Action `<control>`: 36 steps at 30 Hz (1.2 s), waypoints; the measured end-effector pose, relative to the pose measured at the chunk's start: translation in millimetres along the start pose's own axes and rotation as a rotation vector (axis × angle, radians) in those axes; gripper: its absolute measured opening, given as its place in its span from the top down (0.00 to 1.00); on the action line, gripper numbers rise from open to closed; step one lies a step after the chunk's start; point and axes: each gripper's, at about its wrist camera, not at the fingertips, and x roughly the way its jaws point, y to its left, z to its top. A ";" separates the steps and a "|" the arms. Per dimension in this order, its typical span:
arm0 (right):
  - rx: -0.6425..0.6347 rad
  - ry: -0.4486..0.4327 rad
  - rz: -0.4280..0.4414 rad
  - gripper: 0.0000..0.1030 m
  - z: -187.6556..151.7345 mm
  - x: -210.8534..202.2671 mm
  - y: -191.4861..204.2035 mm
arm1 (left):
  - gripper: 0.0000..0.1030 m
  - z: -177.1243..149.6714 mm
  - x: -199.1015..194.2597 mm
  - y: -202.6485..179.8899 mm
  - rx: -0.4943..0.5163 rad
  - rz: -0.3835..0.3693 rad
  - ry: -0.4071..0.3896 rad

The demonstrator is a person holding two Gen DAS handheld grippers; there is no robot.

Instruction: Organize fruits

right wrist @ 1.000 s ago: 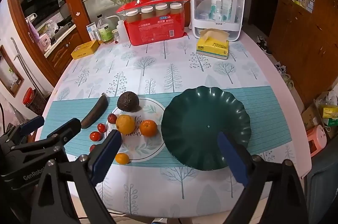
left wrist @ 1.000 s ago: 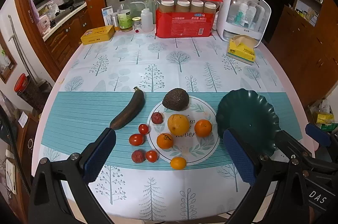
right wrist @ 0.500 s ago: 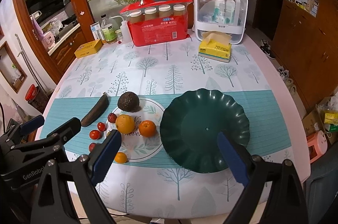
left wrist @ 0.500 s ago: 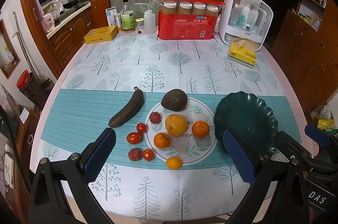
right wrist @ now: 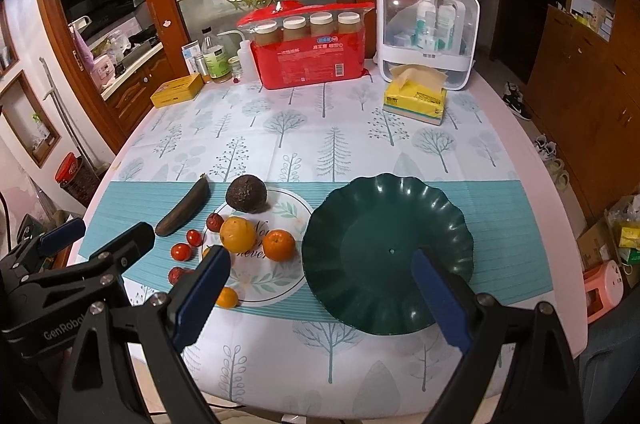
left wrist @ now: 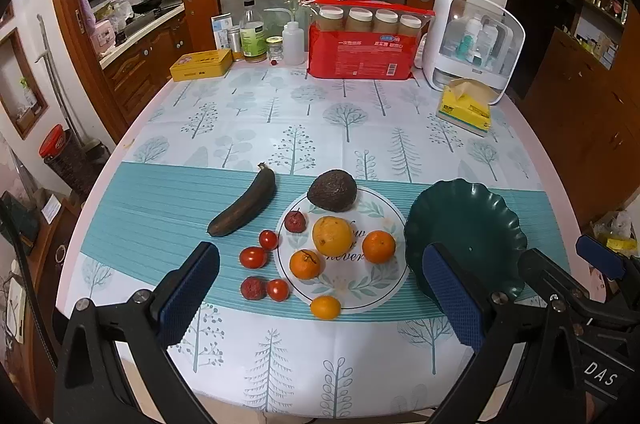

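An empty dark green scalloped plate (right wrist: 386, 252) sits on the table at the right. Left of it, on a printed round mat (left wrist: 360, 288), lie an avocado (left wrist: 332, 190), a large yellow-orange fruit (left wrist: 332, 236), two oranges (left wrist: 378, 246) and a small kumquat (left wrist: 325, 307). A dark overripe banana (left wrist: 244, 207), several cherry tomatoes (left wrist: 253, 257) and red lychee-like fruits (left wrist: 253, 288) lie further left. My left gripper (left wrist: 320, 294) hangs open above the table's near edge, holding nothing. My right gripper (right wrist: 320, 288) is open too, over the plate's near left rim.
At the table's far edge stand a red pack of jars (left wrist: 362, 40), a white storage box (left wrist: 472, 42), a yellow tissue pack (left wrist: 464, 106), a yellow tin (left wrist: 202, 64) and bottles (left wrist: 252, 34). Wooden cabinets flank the table.
Both grippers have drawn back and up a little, so the fruits and plate sit slightly higher and smaller in view. Nothing on the table has moved.
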 end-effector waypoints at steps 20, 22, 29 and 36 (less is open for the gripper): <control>-0.006 -0.028 0.039 0.10 1.1 -2.0 -6.9 | 0.02 2.8 -11.4 -5.0 0.010 0.031 -0.035; -0.008 -0.036 0.036 0.10 2.6 -4.6 -5.3 | 0.02 4.6 -14.4 -3.5 0.009 0.027 -0.044; 0.002 -0.049 0.021 0.10 2.6 -10.7 1.0 | 0.02 9.5 -19.5 5.2 0.014 -0.004 -0.059; 0.016 -0.054 -0.006 0.10 3.8 -10.7 15.5 | 0.02 15.4 -17.4 18.2 0.028 -0.021 -0.069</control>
